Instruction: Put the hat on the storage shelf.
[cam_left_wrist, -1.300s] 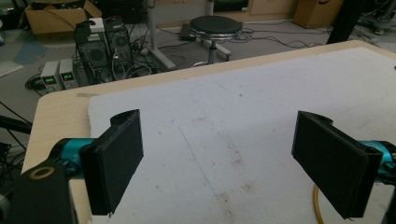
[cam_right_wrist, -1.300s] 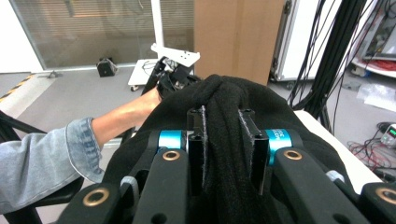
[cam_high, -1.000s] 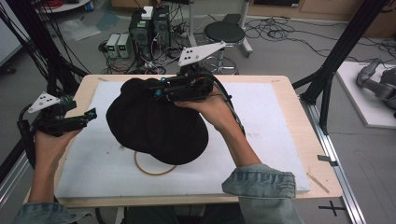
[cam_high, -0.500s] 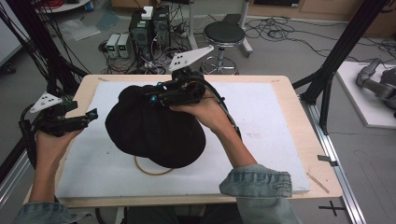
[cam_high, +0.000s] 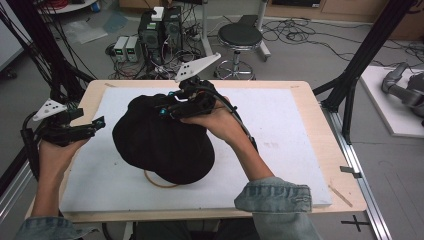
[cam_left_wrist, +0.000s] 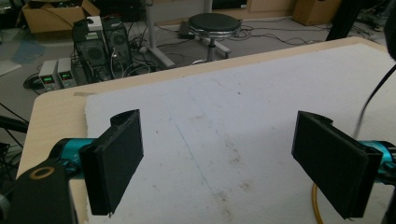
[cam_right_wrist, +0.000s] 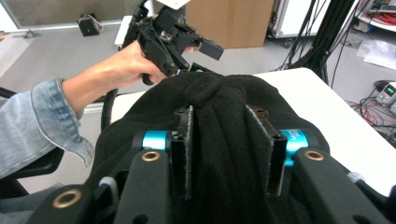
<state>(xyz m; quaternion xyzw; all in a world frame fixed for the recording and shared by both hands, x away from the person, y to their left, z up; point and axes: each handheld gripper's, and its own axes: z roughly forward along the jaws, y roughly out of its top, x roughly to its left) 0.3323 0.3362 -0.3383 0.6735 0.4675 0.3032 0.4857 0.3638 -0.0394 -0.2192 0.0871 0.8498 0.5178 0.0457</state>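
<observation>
My sleeves come in from the near edge of the worktop, a pale wooden board covered by a white mat.

On that mat lies a black fabric hat, soft and fuzzy, spread in a rounded heap left of the middle. A thin tan ring peeks out from under its near edge, touching the mat.

My right tool rests on the far side of the hat. In the right gripper view its two black jaws stand a little apart with a raised fold of the hat bunched between them. The jaws have just been opening, and I cannot tell whether the pads still press on the fold. My right hand is wrapped round the tool's body, and a grey three-cornered plate rides on top.

My left tool hovers at the left edge of the worktop, just beside the hat but apart from it. In the left gripper view its jaws stand wide, with nothing between them, above bare mat marked by faint stains. My left hand grips it from below.

Beyond the far edge of the worktop, on the grey floor, stand a round black stool, two dark computer towers and a tangle of cables.
</observation>
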